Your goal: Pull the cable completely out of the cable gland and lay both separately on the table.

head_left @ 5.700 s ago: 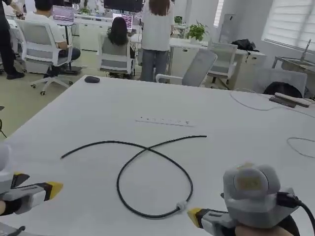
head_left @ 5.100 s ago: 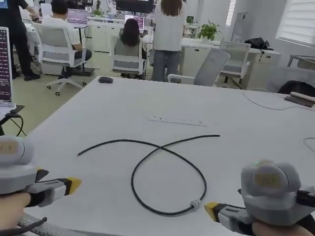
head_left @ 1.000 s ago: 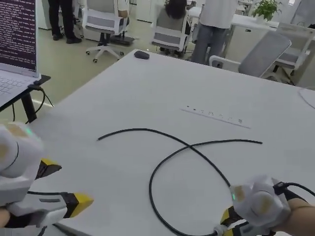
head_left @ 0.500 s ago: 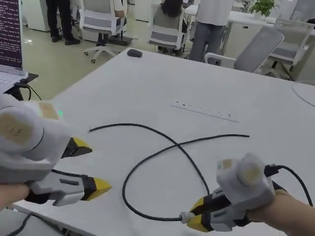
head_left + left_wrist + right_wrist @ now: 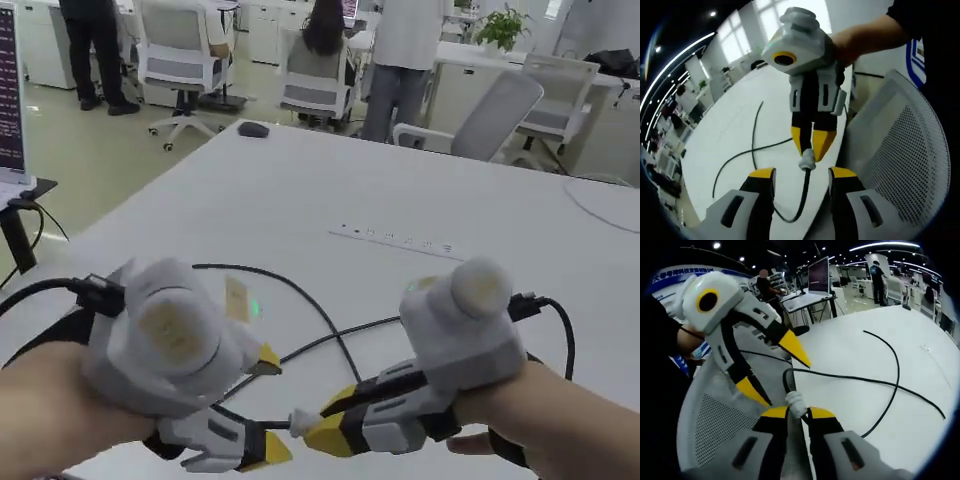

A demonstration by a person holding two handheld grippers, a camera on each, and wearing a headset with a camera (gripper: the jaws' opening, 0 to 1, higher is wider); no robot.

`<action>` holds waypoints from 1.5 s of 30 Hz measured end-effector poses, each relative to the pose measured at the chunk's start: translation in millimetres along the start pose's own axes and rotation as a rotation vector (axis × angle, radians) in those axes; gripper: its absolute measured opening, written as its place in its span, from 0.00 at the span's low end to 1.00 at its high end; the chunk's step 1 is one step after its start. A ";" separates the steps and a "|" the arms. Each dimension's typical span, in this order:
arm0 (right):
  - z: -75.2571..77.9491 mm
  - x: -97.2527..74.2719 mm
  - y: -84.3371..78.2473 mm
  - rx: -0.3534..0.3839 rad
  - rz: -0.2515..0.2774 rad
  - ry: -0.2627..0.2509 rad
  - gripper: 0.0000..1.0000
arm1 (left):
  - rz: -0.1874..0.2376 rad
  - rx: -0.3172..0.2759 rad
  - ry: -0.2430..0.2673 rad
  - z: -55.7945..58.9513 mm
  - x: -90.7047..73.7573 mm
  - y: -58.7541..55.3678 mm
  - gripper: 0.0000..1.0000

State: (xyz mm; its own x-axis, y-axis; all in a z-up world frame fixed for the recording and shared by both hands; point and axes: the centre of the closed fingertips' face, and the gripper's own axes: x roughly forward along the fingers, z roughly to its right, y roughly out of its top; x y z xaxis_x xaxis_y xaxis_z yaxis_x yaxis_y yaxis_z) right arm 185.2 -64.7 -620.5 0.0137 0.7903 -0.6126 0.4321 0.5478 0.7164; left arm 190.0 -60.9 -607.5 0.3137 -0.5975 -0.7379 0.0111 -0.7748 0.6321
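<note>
Right hand-held gripper (image 5: pixel 325 425) has its yellow-tipped jaws pressed together, pinching the cable gland (image 5: pixel 303 422). The gland is a small white plastic fitting, rounded, with a ribbed look in the right gripper view; it is too small to make out more. It sits right at the tips of the right hand-held gripper, close to the near edge of the white worktop (image 5: pixel 450 180). The cable (image 5: pixel 804 194) runs straight out of the gland, so the two are not yet apart. The cable is thin, black and round, with no markings to be seen. From the gland it bends away and runs out over the worktop, where its strands cross each other. Left hand-held gripper (image 5: pixel 270 405) faces the right one tip to tip, jaws spread. In the left gripper view the gland and the first stretch of cable sit in the gap between those jaws, and no contact with either jaw can be seen. Farther back on the worktop lie a flat white power strip (image 5: pixel 392 240) and a dark mouse (image 5: pixel 253 129), both well apart from the cable. A white mesh chair back (image 5: pixel 900 150) is just beside the worktop's near edge.
</note>
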 end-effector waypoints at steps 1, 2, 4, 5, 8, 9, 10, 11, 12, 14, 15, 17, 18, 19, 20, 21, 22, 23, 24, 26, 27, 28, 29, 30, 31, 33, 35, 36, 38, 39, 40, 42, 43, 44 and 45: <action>-2.5 0.6 1.3 0.005 0.001 0.001 0.14 | -0.011 0.042 -0.013 1.9 0.4 -2.0 0.43; -4.6 0.9 1.7 0.013 0.000 0.004 0.14 | -0.010 0.074 -0.025 3.9 0.5 -2.0 0.42; -8.7 1.5 3.6 0.031 0.002 0.006 0.14 | -0.002 0.104 -0.037 6.6 0.2 -1.8 0.41; -10.0 1.9 4.0 0.039 0.003 0.009 0.14 | 0.001 0.106 -0.043 7.6 0.1 -1.6 0.40; -13.0 2.9 5.4 0.069 0.011 0.007 0.14 | -0.001 0.141 -0.075 12.9 -0.3 -1.4 0.32; -13.4 3.1 5.6 0.074 0.013 0.007 0.14 | 0.008 0.154 -0.075 13.5 -0.2 0.1 0.30; -14.2 3.4 5.5 0.088 0.014 0.005 0.14 | 0.018 0.164 -0.078 14.8 -0.7 2.0 0.30; -14.6 3.4 5.4 0.099 0.014 0.002 0.14 | 0.023 0.173 -0.083 15.4 -0.6 2.9 0.28; -15.4 3.8 5.8 0.109 0.015 0.001 0.14 | 0.029 0.194 -0.083 15.6 -0.6 4.2 0.27; -16.7 3.6 6.7 0.118 0.019 -0.001 0.14 | 0.028 0.221 -0.080 15.6 -0.2 4.4 0.25; -17.9 3.2 6.7 0.121 0.020 0.003 0.14 | 0.024 0.229 -0.079 15.4 0.2 3.7 0.24; -18.2 2.1 7.3 0.132 0.024 0.000 0.14 | 0.011 0.236 -0.088 16.6 1.0 1.6 0.19; -17.5 1.5 7.7 0.137 0.028 -0.007 0.14 | 0.016 0.251 -0.091 17.6 1.8 2.9 0.18; -18.1 -0.3 6.6 0.141 0.026 -0.005 0.14 | 0.012 0.253 -0.089 17.6 2.1 2.8 0.18; -18.1 -1.4 6.7 0.146 0.028 -0.005 0.14 | 0.012 0.267 -0.087 18.0 2.2 3.8 0.18; -17.8 -2.7 7.2 0.155 0.033 -0.004 0.14 | 0.012 0.269 -0.085 18.0 2.2 4.6 0.18; -17.8 -3.3 8.0 0.153 0.035 -0.006 0.14 | 0.012 0.274 -0.077 17.2 1.7 5.6 0.18; -18.2 -5.1 9.4 0.129 0.040 0.001 0.14 | 0.018 0.298 -0.070 17.1 0.4 7.7 0.17; -18.4 -6.1 10.8 0.094 0.044 0.011 0.14 | 0.020 0.299 -0.068 16.8 -0.1 8.5 0.17; -18.7 -8.9 13.0 0.049 0.046 0.016 0.14 | 0.027 0.325 -0.058 14.4 -1.8 10.9 0.17; -20.0 -10.3 13.7 0.020 0.044 0.033 0.15 | 0.033 0.353 -0.054 14.1 -2.8 12.3 0.17; -20.8 -10.7 13.4 0.025 0.039 0.042 0.16 | 0.034 0.362 -0.058 14.7 -3.1 12.7 0.17; -22.9 -10.7 13.2 0.024 0.032 0.062 0.17 | 0.034 0.367 -0.063 15.4 -3.0 12.8 0.17; -25.8 -10.3 12.4 0.017 0.022 0.084 0.19 | 0.033 0.374 -0.070 16.4 -3.2 12.9 0.17; -26.9 -9.4 11.6 -0.002 0.011 0.098 0.19 | 0.037 0.399 -0.079 19.0 -3.2 14.0 0.17; -25.2 -7.6 9.4 -0.022 -0.008 0.099 0.18 | 0.042 0.436 -0.077 20.7 -3.2 16.3 0.17; -24.9 -6.2 5.1 -0.048 -0.036 0.114 0.17 | 0.036 0.438 -0.084 23.1 -2.3 16.8 0.17; -26.8 -6.7 3.9 -0.063 -0.043 0.129 0.14 | 0.032 0.443 -0.086 23.2 -1.6 16.3 0.17; -26.1 -6.9 2.1 -0.082 -0.056 0.129 0.13 | 0.036 0.430 -0.097 24.5 -1.0 16.8 0.17; -26.4 -7.1 2.0 -0.088 -0.058 0.129 0.13 | 0.038 0.419 -0.102 24.9 -0.7 17.2 0.17; -26.1 -7.0 2.0 -0.092 -0.061 0.123 0.13 | 0.037 0.397 -0.106 23.9 -0.3 16.7 0.17; -25.7 -6.4 1.5 -0.119 -0.067 0.100 0.12 | 0.035 0.354 -0.120 23.3 0.6 15.0 0.17; -23.4 -6.1 2.3 -0.163 -0.065 0.080 0.12 | 0.034 0.331 -0.123 22.3 1.1 14.1 0.17; -21.6 -6.0 3.5 -0.209 -0.061 0.052 0.12 | 0.032 0.283 -0.128 20.0 1.6 12.8 0.17; -22.0 -5.9 3.9 -0.204 -0.061 0.040 0.11 | 0.033 0.246 -0.139 19.1 2.0 12.5 0.16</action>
State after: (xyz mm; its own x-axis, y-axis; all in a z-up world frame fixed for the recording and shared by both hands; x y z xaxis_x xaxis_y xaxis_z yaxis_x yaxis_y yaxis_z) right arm 167.0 -61.2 -606.7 -0.0439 0.7620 -0.6461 0.2396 0.6358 0.7337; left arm 172.6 -75.7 -605.6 0.1767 -0.6330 -0.7537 -0.2330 -0.7709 0.5928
